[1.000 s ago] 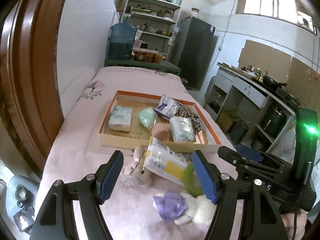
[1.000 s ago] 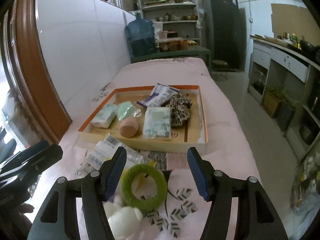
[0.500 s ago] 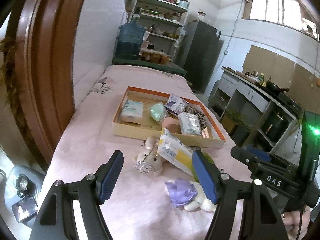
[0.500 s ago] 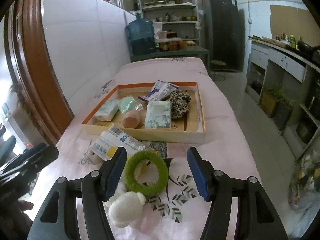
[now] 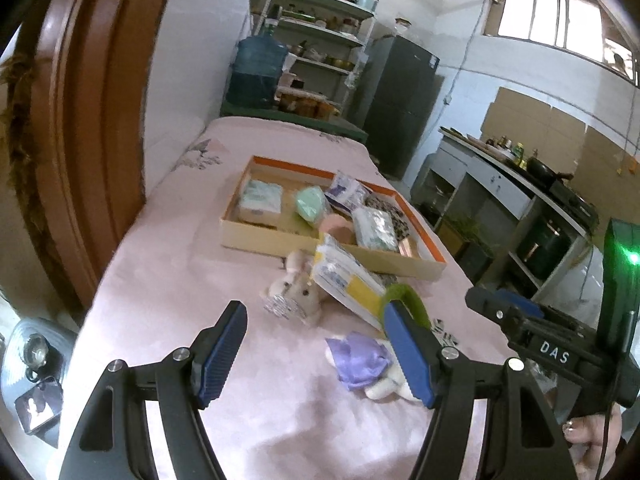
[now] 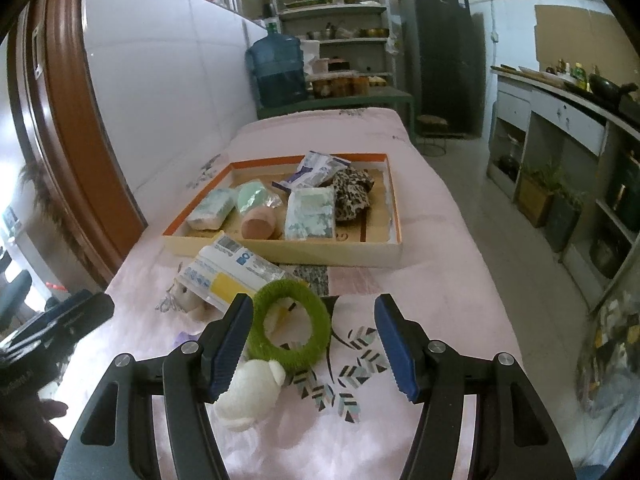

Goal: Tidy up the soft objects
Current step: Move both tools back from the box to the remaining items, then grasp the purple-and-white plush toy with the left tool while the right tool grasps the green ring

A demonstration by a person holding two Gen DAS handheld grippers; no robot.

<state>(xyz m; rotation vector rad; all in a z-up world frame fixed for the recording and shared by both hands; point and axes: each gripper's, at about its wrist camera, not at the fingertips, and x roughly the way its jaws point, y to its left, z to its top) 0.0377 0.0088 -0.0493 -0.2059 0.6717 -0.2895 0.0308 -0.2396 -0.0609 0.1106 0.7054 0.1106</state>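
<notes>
Right wrist view: my right claw (image 6: 314,350) hangs wide, empty, over the pink-clothed table (image 6: 440,280); green ring (image 6: 289,330) lies between its fingers. Left claw (image 5: 316,356) gapes too. Shelves (image 6: 336,20), fridge (image 6: 440,56) behind.

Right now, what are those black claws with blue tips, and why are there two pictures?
They are grabbers that a person holds, one in each hand. Each carries a camera looking along its fingers, so you get one picture from the left grabber and one from the right grabber. Both are open and hold nothing. Below them is a pink cloth with soft things on it: a green ring, a white plush toy, a small doll and a packet. Behind them, a tray already holds several soft packs. In the left picture you can see the other grabber, with the person's hand on it.
</notes>
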